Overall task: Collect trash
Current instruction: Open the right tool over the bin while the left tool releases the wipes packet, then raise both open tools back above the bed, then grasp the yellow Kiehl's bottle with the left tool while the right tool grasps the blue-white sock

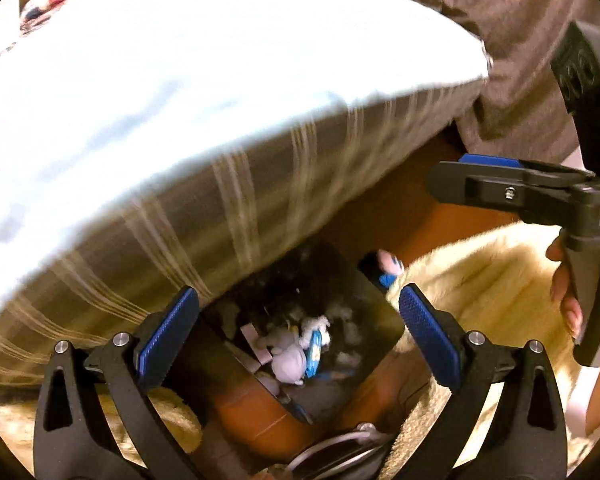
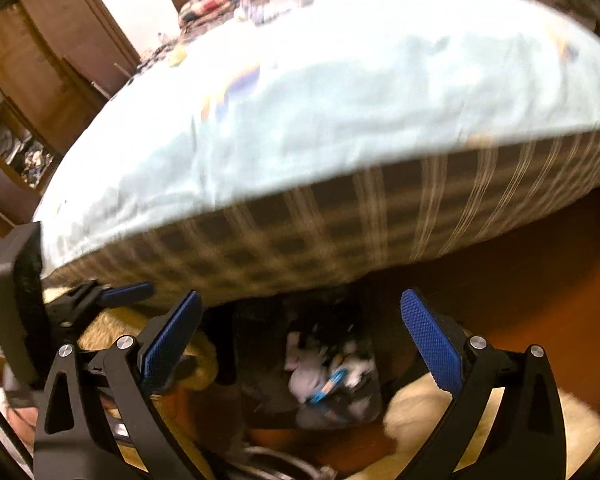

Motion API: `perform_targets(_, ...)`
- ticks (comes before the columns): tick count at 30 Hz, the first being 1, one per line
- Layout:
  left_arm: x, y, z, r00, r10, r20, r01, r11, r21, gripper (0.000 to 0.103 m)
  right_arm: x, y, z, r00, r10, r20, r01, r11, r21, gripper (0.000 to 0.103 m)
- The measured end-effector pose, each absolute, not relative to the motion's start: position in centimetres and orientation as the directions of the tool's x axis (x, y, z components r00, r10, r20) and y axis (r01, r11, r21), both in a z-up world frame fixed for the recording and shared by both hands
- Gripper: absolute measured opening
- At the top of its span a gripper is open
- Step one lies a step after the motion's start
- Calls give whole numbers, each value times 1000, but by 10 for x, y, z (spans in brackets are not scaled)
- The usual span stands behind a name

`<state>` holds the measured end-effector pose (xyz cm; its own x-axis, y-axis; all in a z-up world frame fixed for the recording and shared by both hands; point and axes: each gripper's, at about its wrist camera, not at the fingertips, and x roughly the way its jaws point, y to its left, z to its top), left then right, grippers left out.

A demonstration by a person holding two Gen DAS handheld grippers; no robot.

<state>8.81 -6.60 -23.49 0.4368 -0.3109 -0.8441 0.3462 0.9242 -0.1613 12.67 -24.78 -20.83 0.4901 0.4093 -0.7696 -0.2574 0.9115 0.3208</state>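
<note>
Down where both of my cameras look, I see a dark trash bin (image 1: 300, 320) on the floor, right beside the bed (image 1: 204, 92) and partly under its edge. Inside the bin lies crumpled white paper (image 1: 288, 354) with a blue wrapper (image 1: 314, 350) touching it. More pale scraps sit around them, but they are too blurry for me to name. From the right wrist view the bin (image 2: 312, 372) holds the same white paper (image 2: 306, 378) and blue wrapper (image 2: 328, 388).

My left gripper (image 1: 298, 334) hangs above the bin with its two blue pads spread wide and nothing between them. My right gripper (image 2: 300, 338) does the same from the other side, pads wide apart and bare. In the left view I can also see the right gripper (image 1: 440, 184) from the side, with a hand (image 1: 576, 292) around its handle, over a fluffy yellow rug (image 1: 488, 280).

A bed takes up most of both views, with a pale blue sheet on top and a brown checked side (image 2: 380, 216). Everything is smeared, so small things are hard to make out. A coiled cord (image 1: 340, 452) near the bottom is cut off. A brown wooden cupboard (image 2: 48, 52) stands far back on the left.
</note>
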Motion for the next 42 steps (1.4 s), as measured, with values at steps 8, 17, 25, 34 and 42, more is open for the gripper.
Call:
perform_targets(8, 116, -30, -164, 518, -326, -791, 310, 933, -181, 95, 163, -246, -140, 639, 367, -676, -272, 930, 247, 100)
perform_targets(17, 144, 3, -96, 601, -304, -740, 276, 947, -165, 95, 229, -210, -91, 687, 392, -612, -335, 918, 212, 100)
perform_targets(25, 207, 48, -71, 713, -136, -688, 148, 988, -42, 95, 286, -171, -89, 675, 398, -621, -344, 915, 212, 100)
perform_targets(34, 312, 86, -91, 691, -64, -720, 50, 998, -40, 95, 349, -140, -113, 630, 396, -669, -316, 917, 245, 99)
perform_targets(42, 377, 100, -124, 632, -53, -773, 9, 998, -61, 95, 388, -123, -131, 591, 353, -726, -299, 931, 209, 87)
